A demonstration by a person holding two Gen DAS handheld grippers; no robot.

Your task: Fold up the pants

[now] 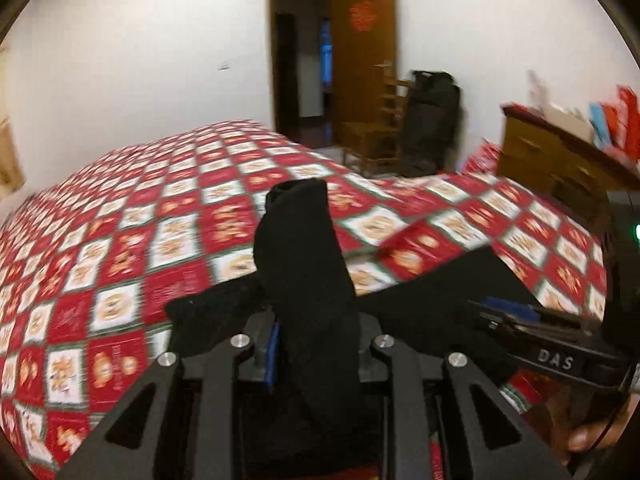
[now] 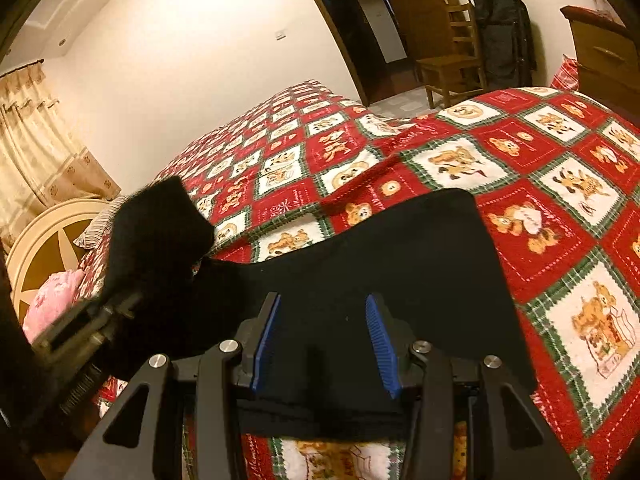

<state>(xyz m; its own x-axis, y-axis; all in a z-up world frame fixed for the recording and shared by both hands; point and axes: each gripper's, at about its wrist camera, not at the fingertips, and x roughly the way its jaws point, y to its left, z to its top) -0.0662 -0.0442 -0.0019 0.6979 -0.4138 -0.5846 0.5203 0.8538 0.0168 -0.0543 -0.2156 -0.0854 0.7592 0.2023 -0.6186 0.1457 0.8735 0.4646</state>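
Note:
The black pants [image 2: 400, 256] lie on a bed with a red and white checked bedspread [image 2: 540, 184]. My left gripper [image 1: 316, 344] is shut on a bunched end of the pants [image 1: 304, 248], which sticks up between its fingers. In the right wrist view the same gripper [image 2: 100, 316] holds that raised end at the left. My right gripper [image 2: 324, 344] is open, its blue pads either side of the flat pants near the bed's front edge. It also shows in the left wrist view [image 1: 520, 320], low over the pants at the right.
A wooden chair [image 2: 452, 60] and a black bag [image 2: 504, 36] stand by an open door [image 1: 360, 52] beyond the bed. A wooden dresser [image 1: 560, 160] is at the right. A headboard [image 2: 44, 248] and pink pillow [image 2: 52, 300] are at the left.

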